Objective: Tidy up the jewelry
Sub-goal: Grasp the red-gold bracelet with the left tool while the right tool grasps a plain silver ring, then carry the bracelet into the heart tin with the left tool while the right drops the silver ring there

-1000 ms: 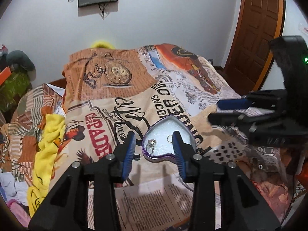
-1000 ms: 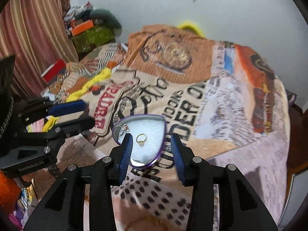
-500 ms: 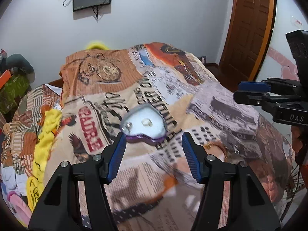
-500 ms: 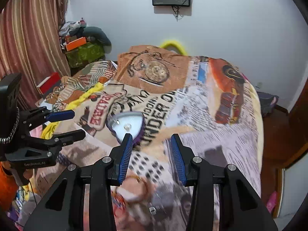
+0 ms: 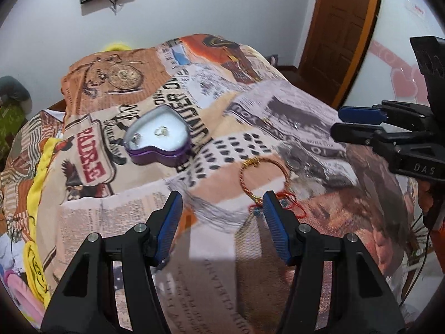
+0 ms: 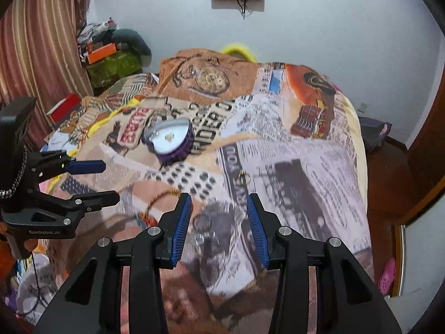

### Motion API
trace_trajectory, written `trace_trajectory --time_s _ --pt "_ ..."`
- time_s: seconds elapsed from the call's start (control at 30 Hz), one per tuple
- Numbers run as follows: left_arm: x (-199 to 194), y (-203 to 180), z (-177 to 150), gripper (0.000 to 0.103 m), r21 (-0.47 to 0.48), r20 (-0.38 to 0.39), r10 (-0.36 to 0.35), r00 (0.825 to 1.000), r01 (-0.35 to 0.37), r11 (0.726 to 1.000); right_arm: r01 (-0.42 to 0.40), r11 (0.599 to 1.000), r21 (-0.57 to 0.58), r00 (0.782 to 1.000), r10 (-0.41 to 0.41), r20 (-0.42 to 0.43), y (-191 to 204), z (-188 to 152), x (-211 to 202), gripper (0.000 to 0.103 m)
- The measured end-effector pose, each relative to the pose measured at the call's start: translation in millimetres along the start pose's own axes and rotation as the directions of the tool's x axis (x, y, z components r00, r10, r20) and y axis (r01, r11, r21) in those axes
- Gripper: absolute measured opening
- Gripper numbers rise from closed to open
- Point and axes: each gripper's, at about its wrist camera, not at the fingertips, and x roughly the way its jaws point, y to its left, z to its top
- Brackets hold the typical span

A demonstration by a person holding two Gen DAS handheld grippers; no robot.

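Left tool: the black two-finger tool with blue ribbed pads (image 5: 221, 208) stands wide with nothing between its pads, above the bedspread.
Right tool: the matching black tool with blue pads (image 6: 219, 208) stands at a narrower gap, also empty.
Box: the purple heart-shaped tin with a white lining (image 5: 160, 142) lies open on the bed, beyond both tools.
Rings in box: a small gold ring (image 5: 161, 130) on the lining and a silvery one (image 5: 135, 138) near the left rim.
Bangle: a thin gold-and-red wire bangle (image 5: 262, 178) lies on the bedspread just ahead of the left tool's right pad, touching red thread (image 5: 294, 203).
Loose ring: a small gold ring (image 6: 244, 177) lies on the print ahead of the right tool.
Stud: a tiny clear piece (image 6: 199, 240) lies between the right tool's fingers, untouched.
Bed: a newspaper-print collage bedspread (image 5: 278, 105).
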Motion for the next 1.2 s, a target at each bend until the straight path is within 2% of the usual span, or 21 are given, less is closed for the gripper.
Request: trace_trajectory --time_s 0.33,0.4,0.47,0.63,0.77,0.97,1.2 --pt "26.7 -8.2 19.9 0.056 -0.004 -0.017 -0.018 1.000 0.018 1.000 -0.040 0.999 0.005 0.996 0.040 -0.074 -1.4 -20.4 23.0 0.038" --pt "34.5 -3.7 26.4 0.041 -0.026 -0.034 -0.044 0.998 0.043 0.999 -0.051 0.999 0.004 0.996 0.051 -0.076 -0.6 -20.6 24.9 0.038" --pt "41.7 -0.9 29.0 0.030 -0.037 -0.053 -0.064 0.996 0.063 0.997 -0.066 0.998 0.003 0.995 0.066 -0.076 -0.1 -19.1 27.6 0.038" --pt "60.2 -3.9 27.0 0.014 -0.024 -0.112 -0.108 0.988 0.106 0.994 -0.095 0.995 -0.014 0.991 0.093 -0.092 4.8 -16.8 38.5 0.038" --pt "65.9 -6.8 22.9 0.012 -0.011 -0.114 -0.109 0.987 0.109 0.994 -0.104 0.994 -0.035 0.989 0.100 -0.107 8.9 -18.1 48.5 0.037" --pt "69.6 3.9 23.1 0.002 -0.078 -0.117 -0.146 0.982 0.138 0.987 -0.112 0.991 -0.069 0.988 0.104 -0.115 15.9 -19.8 54.3 0.020" --pt "57.8 -1.1 25.4 0.002 -0.063 -0.076 -0.118 0.990 0.113 0.992 -0.113 0.992 -0.055 0.990 0.108 -0.087 15.7 -13.3 44.3 0.020"
